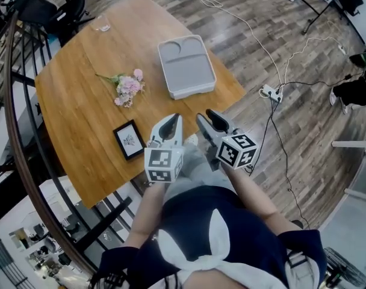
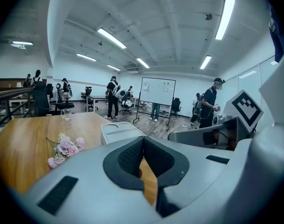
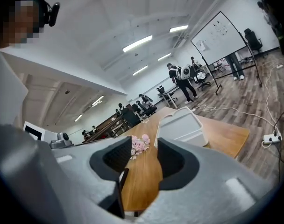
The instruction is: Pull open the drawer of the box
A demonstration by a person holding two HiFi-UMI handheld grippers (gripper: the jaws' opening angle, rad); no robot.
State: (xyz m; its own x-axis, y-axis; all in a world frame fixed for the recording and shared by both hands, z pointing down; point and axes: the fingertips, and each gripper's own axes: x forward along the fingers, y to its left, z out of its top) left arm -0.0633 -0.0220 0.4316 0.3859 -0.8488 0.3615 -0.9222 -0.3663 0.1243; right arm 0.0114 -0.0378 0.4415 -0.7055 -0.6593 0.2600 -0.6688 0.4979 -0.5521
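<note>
Left hand-held gripper point(image 1: 171, 124) is clenched on nothing: its pads meet with only bare wood showing beyond them. The right hand-held gripper point(image 1: 210, 120) beside it is released, jaws apart and empty, with the flowers point(image 3: 138, 145) showing through the gap from far off.

Both sit at lower centre of the head view, close to the person's body at the near edge of the counter point(image 1: 80, 101). They aim up-frame toward the box point(image 1: 186, 66) and are well apart from it. That looks like a ready stance before the reach. The open right one is probably meant for the drawer, and the closed left one may serve to steady the box, though that is a guess.

The grey box lies flat at upper centre, near the counter's right edge, and its drawer appears shut. No view shows a handle clearly.

Left of centre are the flowers, and a small frame point(image 1: 129, 139) lies nearer the person. A glass point(image 1: 101, 23) stands at the upper left. All are off the line to the box, so nothing blocks the approach.
</note>
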